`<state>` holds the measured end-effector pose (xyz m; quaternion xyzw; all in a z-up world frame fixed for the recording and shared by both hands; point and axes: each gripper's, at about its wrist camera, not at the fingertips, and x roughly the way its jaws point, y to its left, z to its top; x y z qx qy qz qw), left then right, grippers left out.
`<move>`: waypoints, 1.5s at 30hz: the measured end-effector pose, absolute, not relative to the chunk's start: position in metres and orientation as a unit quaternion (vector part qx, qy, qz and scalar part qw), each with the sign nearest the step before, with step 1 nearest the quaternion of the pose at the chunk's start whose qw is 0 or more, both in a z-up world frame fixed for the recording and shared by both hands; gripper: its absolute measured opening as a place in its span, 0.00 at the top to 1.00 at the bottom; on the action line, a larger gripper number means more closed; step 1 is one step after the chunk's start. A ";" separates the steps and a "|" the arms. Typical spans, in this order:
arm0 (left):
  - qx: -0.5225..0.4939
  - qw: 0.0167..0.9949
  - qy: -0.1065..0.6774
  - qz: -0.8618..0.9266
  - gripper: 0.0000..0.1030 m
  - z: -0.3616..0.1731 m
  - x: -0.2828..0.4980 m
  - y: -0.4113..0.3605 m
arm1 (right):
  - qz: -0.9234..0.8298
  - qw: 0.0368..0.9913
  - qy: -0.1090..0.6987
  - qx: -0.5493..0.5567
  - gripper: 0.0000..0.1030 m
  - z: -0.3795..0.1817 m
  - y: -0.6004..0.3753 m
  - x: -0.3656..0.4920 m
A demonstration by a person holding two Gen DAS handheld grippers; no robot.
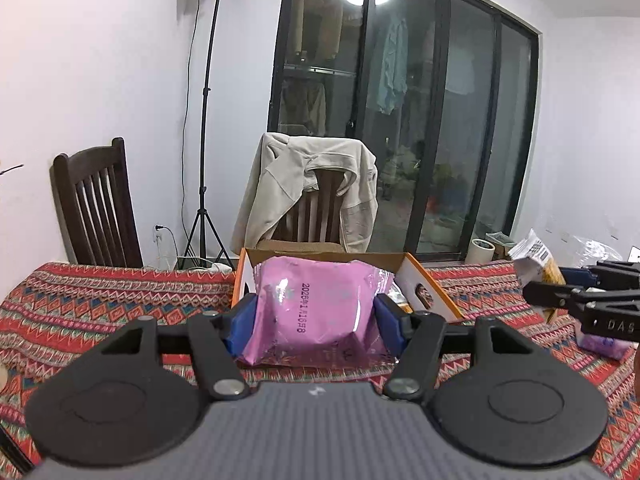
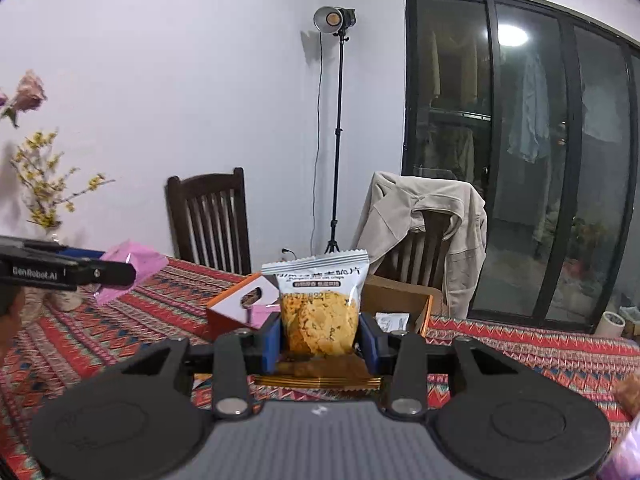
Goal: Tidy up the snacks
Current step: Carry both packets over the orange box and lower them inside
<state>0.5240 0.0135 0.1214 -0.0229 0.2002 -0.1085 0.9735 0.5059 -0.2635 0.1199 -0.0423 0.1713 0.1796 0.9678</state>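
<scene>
My left gripper (image 1: pixel 316 326) is shut on a pink snack packet (image 1: pixel 320 308) and holds it above the table in front of an open orange and white cardboard box (image 1: pixel 432 288). My right gripper (image 2: pixel 320 340) is shut on a clear packet of yellow crisps (image 2: pixel 320 304), held upright in front of the same box (image 2: pixel 236 308). In the right wrist view the left gripper (image 2: pixel 132 274) with the pink packet (image 2: pixel 132 266) shows at the left. In the left wrist view the right gripper (image 1: pixel 528 290) with the crisp packet (image 1: pixel 536 260) shows at the right.
A red patterned cloth (image 1: pixel 100 300) covers the table. Two dark wooden chairs (image 1: pixel 96 212) stand behind it, one draped with a beige jacket (image 1: pixel 312 184). A vase of flowers (image 2: pixel 44 184) stands at the table's left. A purple packet (image 1: pixel 604 344) lies at the right. A light stand (image 1: pixel 206 120) is behind.
</scene>
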 end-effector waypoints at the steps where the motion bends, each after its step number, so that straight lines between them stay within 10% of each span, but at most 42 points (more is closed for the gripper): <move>1: -0.023 0.973 0.202 -0.109 0.38 0.121 0.533 0.014 | 0.181 0.967 0.174 -0.043 0.62 0.119 -0.261 0.516; 40: -0.029 0.917 0.393 -0.060 0.36 -0.006 0.830 -0.026 | 0.148 0.898 0.415 -0.008 0.61 -0.032 -0.206 0.796; 45: -0.024 0.917 0.393 -0.069 0.32 -0.005 0.827 -0.028 | 0.147 0.897 0.417 -0.012 0.45 -0.033 -0.204 0.796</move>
